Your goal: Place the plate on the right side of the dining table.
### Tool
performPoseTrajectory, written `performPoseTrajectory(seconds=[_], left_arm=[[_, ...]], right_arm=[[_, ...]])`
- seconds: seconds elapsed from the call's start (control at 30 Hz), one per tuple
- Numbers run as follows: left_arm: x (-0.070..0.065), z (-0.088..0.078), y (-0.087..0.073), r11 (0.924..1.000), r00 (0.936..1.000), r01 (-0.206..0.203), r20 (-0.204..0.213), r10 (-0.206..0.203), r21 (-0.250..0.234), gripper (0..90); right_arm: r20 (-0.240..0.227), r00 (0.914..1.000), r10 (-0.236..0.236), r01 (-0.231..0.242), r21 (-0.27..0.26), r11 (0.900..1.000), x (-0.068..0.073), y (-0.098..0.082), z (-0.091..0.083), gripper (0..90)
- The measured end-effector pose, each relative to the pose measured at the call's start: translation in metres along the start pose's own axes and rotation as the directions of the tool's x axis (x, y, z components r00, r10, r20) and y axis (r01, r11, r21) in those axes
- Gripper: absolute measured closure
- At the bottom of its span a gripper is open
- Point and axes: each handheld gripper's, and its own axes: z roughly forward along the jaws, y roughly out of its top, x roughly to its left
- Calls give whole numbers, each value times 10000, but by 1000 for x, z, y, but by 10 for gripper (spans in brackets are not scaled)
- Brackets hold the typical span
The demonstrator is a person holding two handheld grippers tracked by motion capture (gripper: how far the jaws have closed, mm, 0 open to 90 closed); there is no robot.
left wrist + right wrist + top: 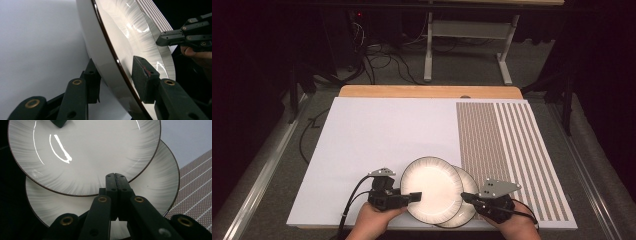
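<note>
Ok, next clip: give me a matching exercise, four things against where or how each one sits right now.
Things:
1. upper white round ceramic plate with a dark rim
2. lower white round ceramic plate with a dark rim
3. left hand-held gripper
4. right hand-held gripper

States:
A. jaws pressed together, tips over the lower plate's rim
B. partly covered, lying on the white table sheet
C. one jaw under and one jaw over a plate's rim
D. overlapping the other plate, its left edge between jaws

Pairs: 1-D, 2-B, 3-C, 4-A
</note>
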Motion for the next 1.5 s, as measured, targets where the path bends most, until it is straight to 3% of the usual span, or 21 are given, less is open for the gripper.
performPoseTrajectory(seconds=[0.1, 0.17, 0.4, 0.7, 0.8, 1.0, 1.1, 1.17, 1.27, 1.4, 1.43, 1.5], left_arm=[[1, -1, 0, 10000, 10000, 26, 45, -26, -73, 612], [1, -3, 0, 9997, 10000, -34, -73, 32, -235, 665], [1, -2, 0, 9992, 10000, 79, 27, -78, -402, 689], [-2, -5, 1, 9948, 9999, -134, -100, 125, -1006, 735], [-5, -10, 2, 9880, 9988, -439, -277, 402, -1483, 762], [-9, -13, 3, 9804, 9962, -824, -431, 759, -1788, 783], [-10, -15, 4, 9736, 9946, -965, -585, 861, -2068, 794], [-10, -19, 5, 9649, 9932, -1076, -699, 934, -2396, 800], [-10, -22, 6, 9611, 9906, -1251, -859, 1069, -2463, 802], [-12, -26, 8, 9490, 9819, -1749, -1171, 1486, -2623, 803], [-13, -28, 9, 9398, 9745, -2082, -1401, 1754, -2711, 803], [-13, -30, 9, 9364, 9719, -2187, -1470, 1839, -2745, 803]], right_arm=[[-25, 10000, -21, 20, -79, 10000, 0, 1, -1, 900], [69, 9999, 77, -74, -368, 9993, 0, 2, -5, 888], [361, 9986, 389, -360, -777, 9963, -7, 1, -13, 873], [717, 9941, 810, -715, -1265, 9894, -15, 0, -24, 820], [867, 9909, 1026, -896, -1422, 9858, -19, -2, -27, 784], [1047, 9870, 1220, -1042, -1605, 9815, -24, -3, -30, 727], [1260, 9822, 1393, -1170, -1698, 9785, -29, -6, -33, 686], [1411, 9766, 1623, -1352, -1838, 9736, -34, -8, -36, 648], [1531, 9726, 1750, -1437, -1957, 9701, -37, -9, -39, 623], [1904, 9639, 1863, -1401, -2325, 9625, -42, -12, -47, 551], [1946, 9618, 1926, -1441, -2384, 9604, -42, -12, -49, 534], [2097, 9589, 1911, -1365, -2495, 9587, -44, -13, -51, 491]])
